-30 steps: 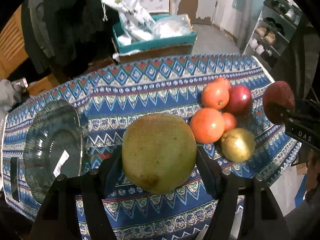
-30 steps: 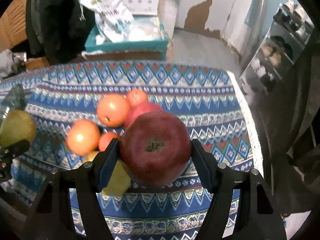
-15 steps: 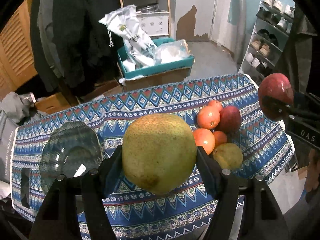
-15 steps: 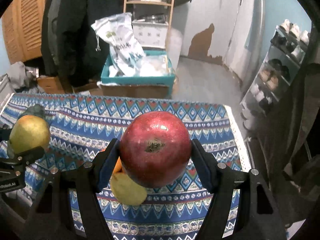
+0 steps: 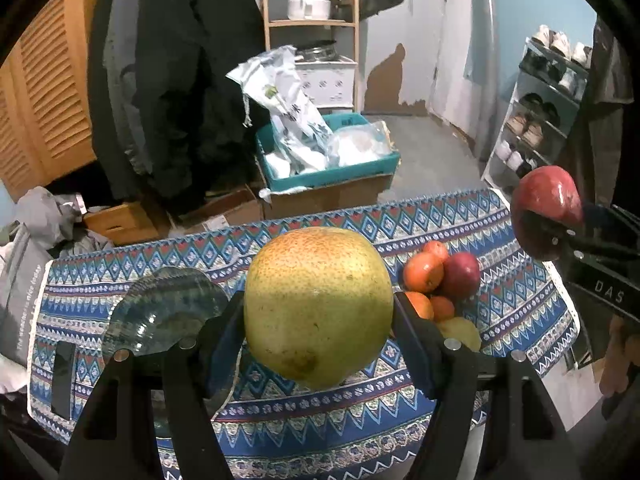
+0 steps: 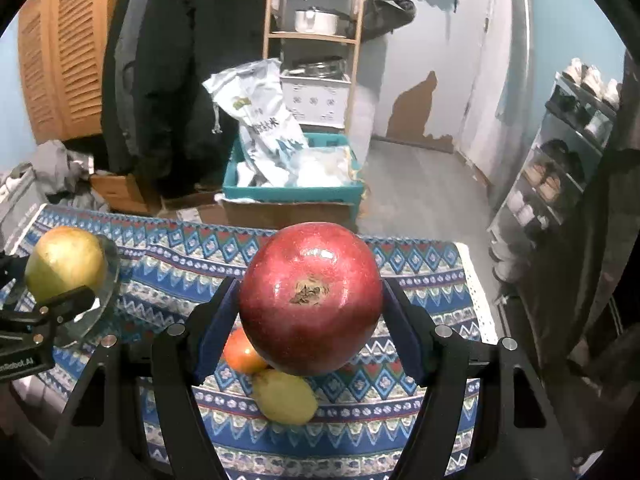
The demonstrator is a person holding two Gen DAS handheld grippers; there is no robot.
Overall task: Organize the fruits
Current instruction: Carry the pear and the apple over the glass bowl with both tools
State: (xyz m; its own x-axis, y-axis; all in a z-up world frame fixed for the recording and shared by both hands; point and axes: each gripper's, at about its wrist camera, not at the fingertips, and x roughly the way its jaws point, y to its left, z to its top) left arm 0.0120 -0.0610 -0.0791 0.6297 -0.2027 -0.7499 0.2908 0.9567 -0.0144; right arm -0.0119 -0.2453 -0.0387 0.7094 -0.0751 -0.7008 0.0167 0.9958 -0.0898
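My left gripper (image 5: pixel 319 320) is shut on a large yellow-green pear (image 5: pixel 318 304), held well above the patterned tablecloth (image 5: pixel 360 424). My right gripper (image 6: pixel 310 312) is shut on a red apple (image 6: pixel 310 298), also lifted; that apple (image 5: pixel 546 208) shows at the right in the left wrist view. A pile of fruit stays on the cloth: oranges (image 5: pixel 423 272), a dark red apple (image 5: pixel 462 274) and a small yellow pear (image 6: pixel 285 396). A glass bowl (image 5: pixel 168 316) sits on the cloth at the left, with nothing in it.
A dark flat object (image 5: pixel 63 380) lies near the cloth's left edge. Beyond the table stand a teal box (image 5: pixel 328 160) with bags, cardboard boxes, hanging dark coats (image 5: pixel 176 80), a wooden shelf and a shoe rack (image 5: pixel 540 120) at the right.
Both grippers have risen with their fruit, so the table and the fruit pile look smaller and lower. More of the room behind shows. Both grips are unchanged.
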